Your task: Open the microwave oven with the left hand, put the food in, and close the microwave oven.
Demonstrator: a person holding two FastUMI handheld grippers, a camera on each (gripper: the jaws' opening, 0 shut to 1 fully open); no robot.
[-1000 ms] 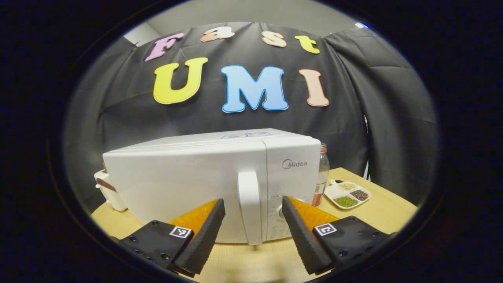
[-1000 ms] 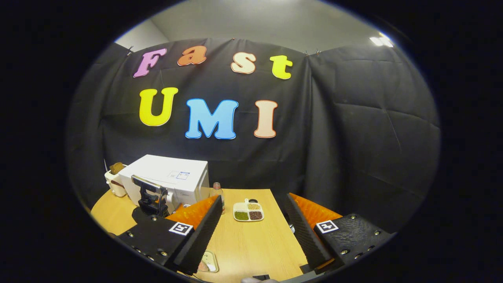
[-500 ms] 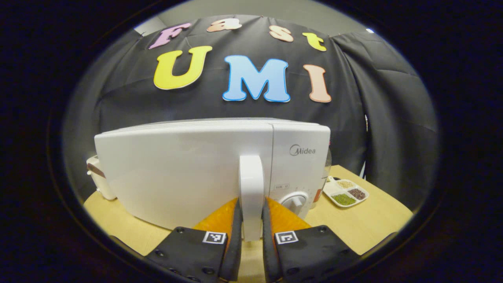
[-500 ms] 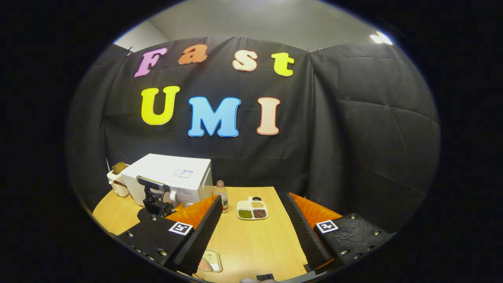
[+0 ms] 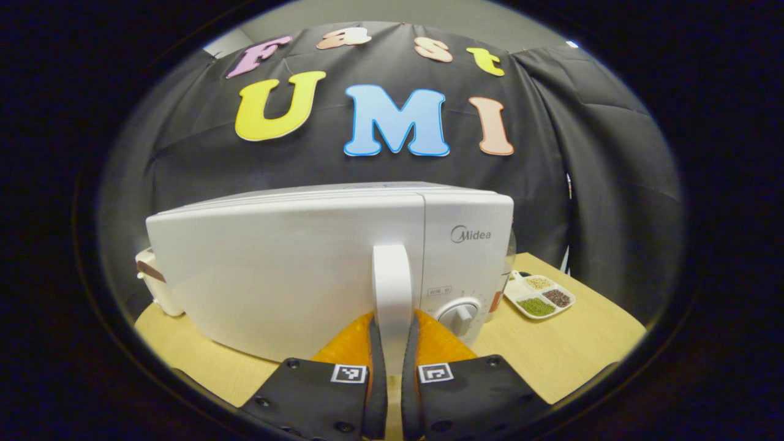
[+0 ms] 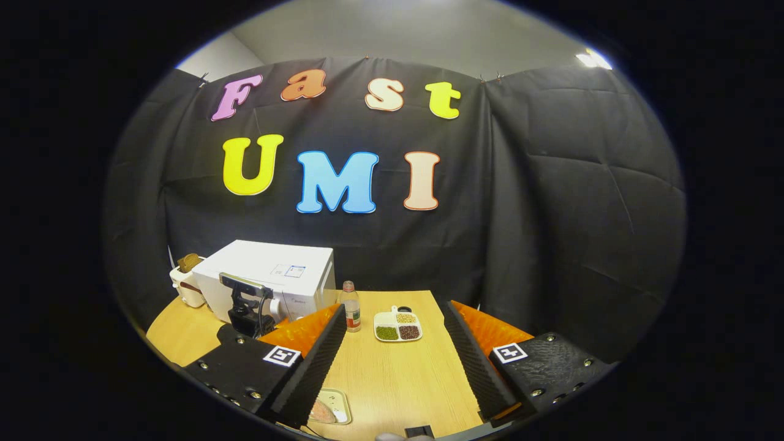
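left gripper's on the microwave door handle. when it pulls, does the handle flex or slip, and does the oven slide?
The handle looks like thick, rigid white plastic, so it probably won't flex. Its smooth surface could slip, though the left gripper has it pinched between ribbed orange fingers. The microwave is boxy and likely heavy, but it rests on a smooth wooden table, so a hard pull might drag it.

One microwave [image 5: 294, 269], one bottle [image 6: 350, 306], two trays [image 6: 398, 325] [image 6: 329, 408]
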